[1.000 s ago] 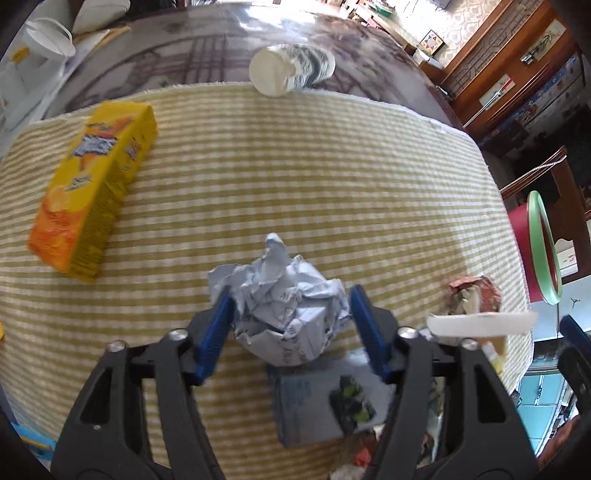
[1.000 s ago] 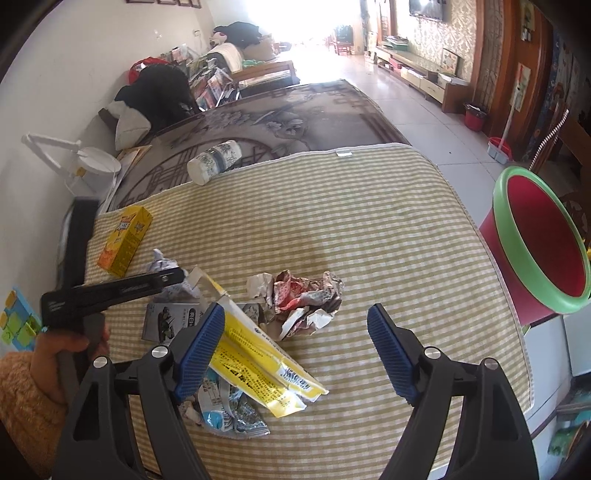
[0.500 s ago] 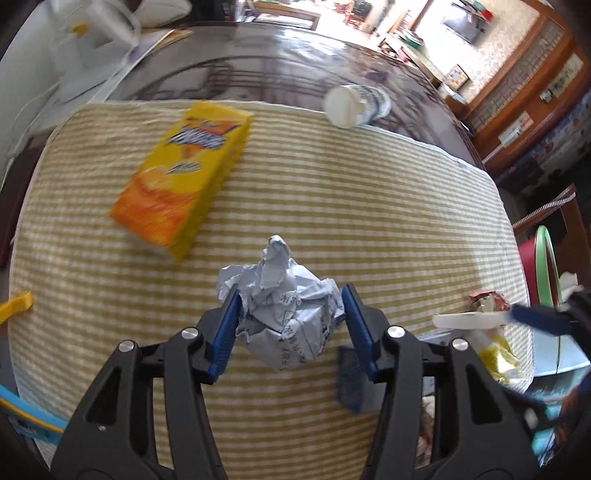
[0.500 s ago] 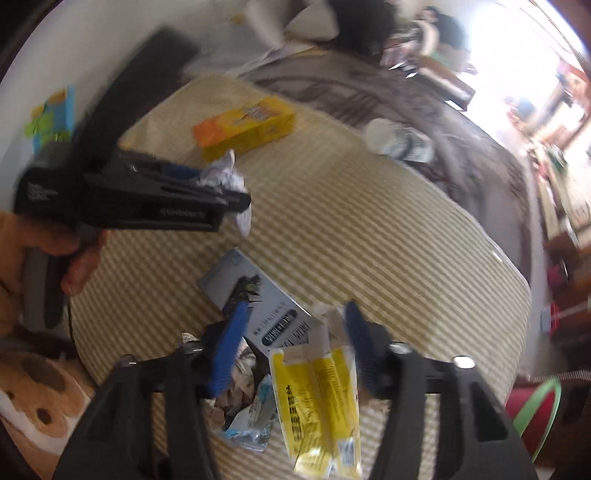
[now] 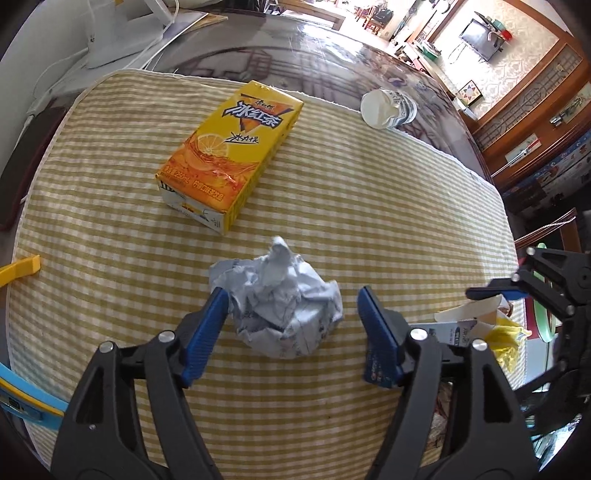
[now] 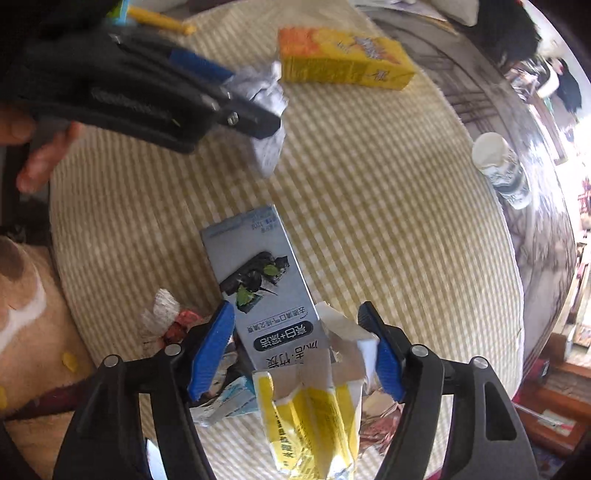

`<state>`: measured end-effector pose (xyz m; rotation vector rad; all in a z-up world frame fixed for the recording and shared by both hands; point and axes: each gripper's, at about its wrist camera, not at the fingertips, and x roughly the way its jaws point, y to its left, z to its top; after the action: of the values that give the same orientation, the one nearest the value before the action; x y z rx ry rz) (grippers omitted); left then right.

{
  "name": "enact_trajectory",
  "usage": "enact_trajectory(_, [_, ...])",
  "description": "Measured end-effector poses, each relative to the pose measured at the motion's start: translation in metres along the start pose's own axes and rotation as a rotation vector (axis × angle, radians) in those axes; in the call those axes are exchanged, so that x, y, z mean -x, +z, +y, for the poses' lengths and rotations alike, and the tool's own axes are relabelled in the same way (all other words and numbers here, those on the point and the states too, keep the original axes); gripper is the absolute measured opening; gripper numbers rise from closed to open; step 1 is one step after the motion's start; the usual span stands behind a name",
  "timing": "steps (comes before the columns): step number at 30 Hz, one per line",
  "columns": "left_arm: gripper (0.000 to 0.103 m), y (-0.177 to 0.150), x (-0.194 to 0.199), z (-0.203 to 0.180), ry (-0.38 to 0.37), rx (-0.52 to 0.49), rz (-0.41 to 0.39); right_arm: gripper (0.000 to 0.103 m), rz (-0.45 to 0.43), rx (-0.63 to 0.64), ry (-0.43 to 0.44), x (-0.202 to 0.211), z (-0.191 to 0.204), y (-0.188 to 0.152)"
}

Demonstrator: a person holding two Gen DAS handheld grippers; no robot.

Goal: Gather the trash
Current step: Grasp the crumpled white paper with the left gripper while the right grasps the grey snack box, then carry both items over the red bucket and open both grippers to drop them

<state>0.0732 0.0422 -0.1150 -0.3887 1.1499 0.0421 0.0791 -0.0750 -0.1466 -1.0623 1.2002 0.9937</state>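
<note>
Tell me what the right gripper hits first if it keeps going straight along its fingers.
Likely the torn white-and-yellow wrapper between the opening right gripper fingers, lying over the grey box; depth is unclear.

A yellow checked cloth (image 5: 332,192) covers the near part of a dark glossy table (image 5: 280,55). A white lamp (image 5: 122,33) stands at the table's far left corner. Beyond the far right, a television (image 5: 480,38) hangs against patterned wallpaper, with wooden cabinets (image 5: 546,122) along the right.

On the cloth (image 5: 332,206), a juice carton (image 5: 229,155) lies at eleven o'clock from the crumpled paper (image 5: 280,302); a cup (image 5: 388,109) at one.
</note>
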Motion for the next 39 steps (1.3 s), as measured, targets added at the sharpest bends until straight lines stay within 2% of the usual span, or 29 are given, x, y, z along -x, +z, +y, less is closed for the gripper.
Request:
enact_trajectory(3, [0.071, -0.001, 0.001, -0.001, 0.002, -0.004, 0.0, 0.073, -0.005, -0.001, 0.008, -0.004, 0.0, 0.002])
enact_trajectory(7, [0.072, -0.003, 0.003, 0.002, 0.01, 0.002, 0.002, 0.085, 0.005, 0.016, -0.006, -0.013, 0.007, 0.004])
enact_trajectory(9, [0.072, -0.003, 0.003, 0.003, 0.017, 0.006, -0.002, 0.084, -0.003, 0.005, -0.01, -0.019, 0.01, 0.009])
enact_trajectory(10, [0.072, -0.004, 0.004, 0.004, 0.022, 0.01, -0.004, 0.073, -0.002, -0.007, -0.023, -0.022, 0.01, 0.01])
enact_trajectory(11, [0.072, -0.003, 0.004, 0.004, 0.023, 0.012, -0.004, 0.051, 0.007, -0.023, -0.031, -0.027, 0.008, 0.013])
enact_trajectory(14, [0.072, -0.005, 0.007, 0.004, 0.022, 0.008, -0.007, 0.05, -0.013, -0.069, -0.053, -0.03, 0.002, 0.014])
enact_trajectory(17, [0.072, -0.006, 0.008, 0.003, 0.015, 0.002, -0.01, 0.05, -0.059, -0.176, -0.109, -0.024, -0.009, 0.005])
enact_trajectory(19, [0.072, -0.006, 0.003, 0.001, 0.012, -0.003, 0.002, 0.05, -0.077, -0.298, -0.126, -0.027, -0.026, -0.001])
enact_trajectory(21, [0.072, -0.006, -0.002, 0.0, 0.014, -0.006, 0.009, 0.052, -0.076, -0.368, -0.1, -0.034, -0.035, -0.008])
enact_trajectory(23, [0.065, -0.006, -0.01, -0.001, 0.027, -0.016, 0.029, 0.066, -0.069, -0.412, -0.086, -0.038, -0.044, -0.013])
enact_trajectory(27, [0.055, -0.008, -0.011, -0.001, 0.016, -0.012, 0.033, 0.074, -0.092, -0.475, -0.078, -0.04, -0.05, -0.033])
enact_trajectory(28, [0.053, -0.008, -0.009, -0.002, 0.013, -0.012, 0.025, 0.072, -0.096, -0.487, -0.08, -0.041, -0.052, -0.037])
enact_trajectory(29, [0.053, -0.008, -0.007, -0.003, 0.014, -0.011, 0.015, 0.058, -0.097, -0.494, -0.086, -0.04, -0.055, -0.037])
enact_trajectory(30, [0.053, -0.008, -0.004, -0.003, 0.015, -0.009, 0.002, 0.051, -0.104, -0.503, -0.084, -0.04, -0.056, -0.038])
enact_trajectory(31, [0.052, -0.008, 0.001, -0.005, 0.012, -0.007, -0.017, 0.051, -0.109, -0.512, -0.1, -0.04, -0.057, -0.039])
enact_trajectory(33, [0.052, -0.008, 0.007, -0.008, 0.01, -0.007, -0.04, 0.05, -0.143, -0.526, -0.14, -0.023, -0.069, -0.038])
enact_trajectory(39, [0.053, -0.004, 0.026, -0.019, -0.001, -0.021, -0.086, 0.05, -0.342, -0.668, -0.165, 0.025, -0.076, -0.042])
